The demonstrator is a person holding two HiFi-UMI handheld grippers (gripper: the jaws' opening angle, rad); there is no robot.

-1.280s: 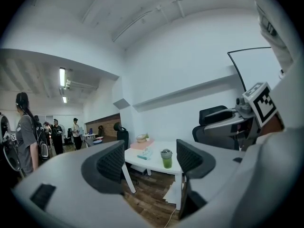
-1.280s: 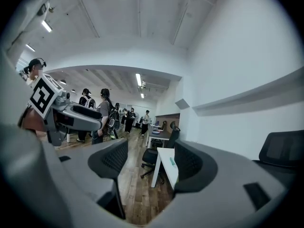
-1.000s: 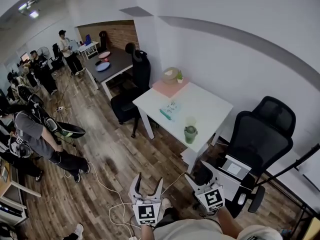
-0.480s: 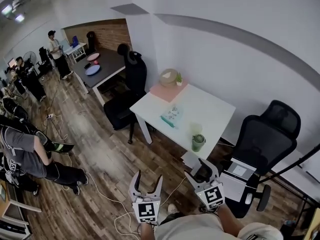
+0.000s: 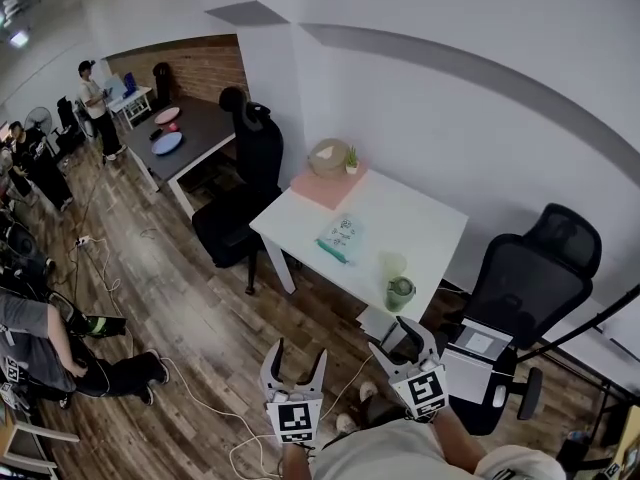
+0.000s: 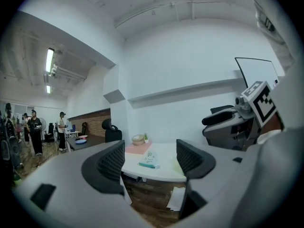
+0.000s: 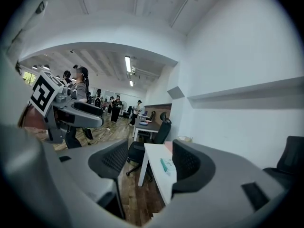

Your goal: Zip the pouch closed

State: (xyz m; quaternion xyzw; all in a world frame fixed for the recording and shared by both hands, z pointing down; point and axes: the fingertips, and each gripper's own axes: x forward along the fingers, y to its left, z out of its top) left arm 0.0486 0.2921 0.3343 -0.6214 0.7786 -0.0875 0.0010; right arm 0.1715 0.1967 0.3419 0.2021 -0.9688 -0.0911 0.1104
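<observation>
Not started. Pouch (image 5: pixel 340 238) sits on the white desk (image 5: pixel 415 218) by its left edge; zip state too small to tell. Left gripper (image 5: pixel 296 362) & right gripper (image 5: pixel 397 342) both spread, empty, well apart from desk. Approach, grab, zip all remain.

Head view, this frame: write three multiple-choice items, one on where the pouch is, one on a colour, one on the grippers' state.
1. Where does the pouch lie?
A. on the floor
B. on the white table
C. on the black chair

2. What colour is the mat at the table's far corner?
A. blue
B. black
C. pink

3. How do the left gripper and right gripper stand?
A. both open, holding nothing
B. left shut on the pouch
C. both shut

Key: 1 B, it rests flat on the tabletop; 2 C, it reads pink; 3 A, each gripper view shows jaws apart, nothing between.
</observation>
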